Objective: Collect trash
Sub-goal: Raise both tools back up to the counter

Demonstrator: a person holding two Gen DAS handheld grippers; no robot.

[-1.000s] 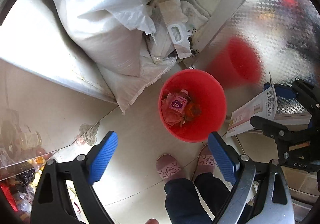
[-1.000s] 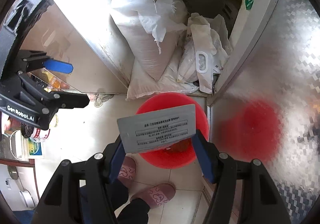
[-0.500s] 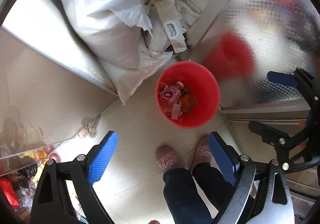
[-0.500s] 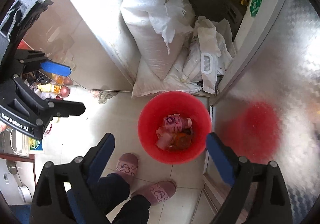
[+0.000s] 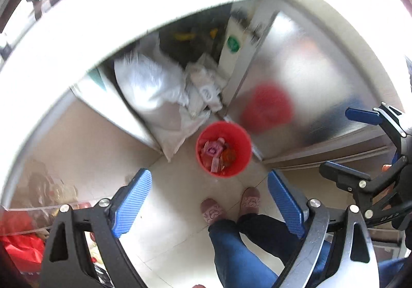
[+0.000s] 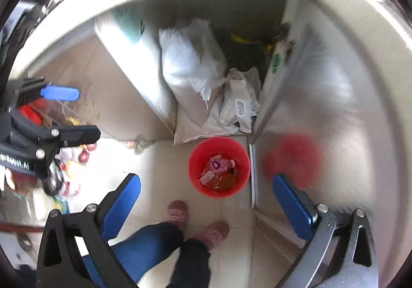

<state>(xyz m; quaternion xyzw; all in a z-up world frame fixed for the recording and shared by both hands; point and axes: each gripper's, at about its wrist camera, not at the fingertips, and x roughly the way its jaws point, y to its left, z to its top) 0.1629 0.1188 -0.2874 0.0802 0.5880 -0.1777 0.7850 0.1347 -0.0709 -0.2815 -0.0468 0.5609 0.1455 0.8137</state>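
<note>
Right gripper (image 6: 206,203) spread wide, jaws just opened, nothing between them; left gripper (image 5: 208,203) likewise gaping, empty. Red bin (image 6: 219,167) on floor below, holding bottle and wrappers. Drop likely done; next, find more litter. Cabinet recess blurred, clutter at left unreadable

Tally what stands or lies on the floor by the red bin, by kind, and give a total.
Red bin: 1
White sacks and bags: 2, a large sack and a handled bag; any more in the pile cannot be told
Pink slippers: 2, one and the other
Total: 5
</note>
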